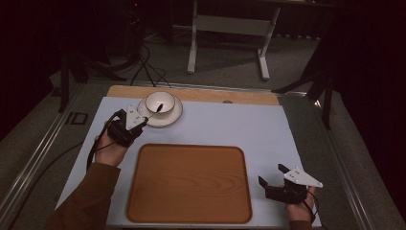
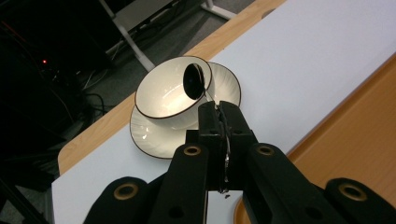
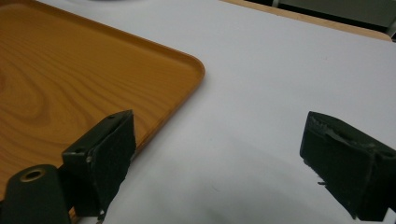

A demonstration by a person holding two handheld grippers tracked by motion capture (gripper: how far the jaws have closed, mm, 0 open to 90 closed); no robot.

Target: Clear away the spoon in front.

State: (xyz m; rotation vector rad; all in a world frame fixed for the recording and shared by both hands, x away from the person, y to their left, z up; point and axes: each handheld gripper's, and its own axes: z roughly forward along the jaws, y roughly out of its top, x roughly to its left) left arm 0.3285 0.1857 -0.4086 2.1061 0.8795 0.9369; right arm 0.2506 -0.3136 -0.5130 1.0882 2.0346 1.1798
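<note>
A white cup (image 1: 160, 103) (image 2: 170, 88) with a dark rim stands on a white saucer (image 1: 173, 117) (image 2: 144, 133) at the back left of the pale mat. My left gripper (image 1: 141, 120) (image 2: 219, 112) is shut on the thin metal handle of a dark spoon (image 1: 159, 108) (image 2: 194, 80), whose bowl hangs over the cup's rim. At the front right, beside the wooden tray (image 1: 189, 183) (image 3: 56, 79), my right gripper (image 1: 271, 175) (image 3: 219, 158) rests open above the mat with nothing between its jaws.
The pale mat (image 1: 230, 127) covers a wooden tabletop (image 1: 191, 93) whose far edge shows behind the saucer. A white table frame (image 1: 230, 28) and cables (image 1: 148, 67) lie on the floor beyond. The person's sleeve (image 1: 86, 201) enters at bottom left.
</note>
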